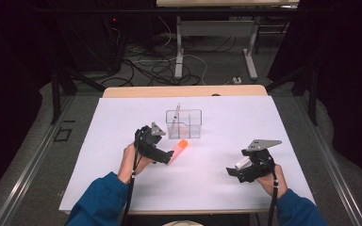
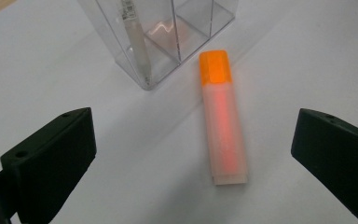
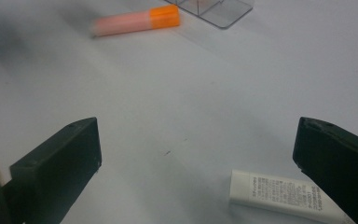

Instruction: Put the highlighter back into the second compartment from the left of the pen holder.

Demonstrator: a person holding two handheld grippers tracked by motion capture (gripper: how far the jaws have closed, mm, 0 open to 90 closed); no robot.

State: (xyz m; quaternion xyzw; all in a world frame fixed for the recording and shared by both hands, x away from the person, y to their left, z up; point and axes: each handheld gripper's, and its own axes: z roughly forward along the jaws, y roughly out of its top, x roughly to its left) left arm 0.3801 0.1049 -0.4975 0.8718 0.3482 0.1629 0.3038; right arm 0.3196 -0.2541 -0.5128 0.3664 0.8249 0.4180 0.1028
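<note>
An orange-capped highlighter (image 1: 179, 149) lies flat on the white table sheet (image 1: 122, 188), just in front of a clear plastic organizer (image 1: 184, 124). A white pen (image 1: 176, 115) stands in the organizer's left compartment. My left gripper (image 1: 166, 157) is open beside the highlighter's lower end. In the left gripper view the highlighter (image 2: 223, 126) lies between the spread jaws of the left gripper (image 2: 191, 158), untouched, with the organizer (image 2: 168, 32) and pen (image 2: 137, 42) beyond. My right gripper (image 1: 233, 172) is open at the right over a small white labelled stick (image 3: 284, 196), which lies by its right jaw.
In the right gripper view the highlighter (image 3: 137, 21) and a corner of the organizer (image 3: 219, 11) lie far ahead of the right gripper (image 3: 196, 168). The table's wooden far edge (image 1: 184, 91) borders a floor with cables and table legs.
</note>
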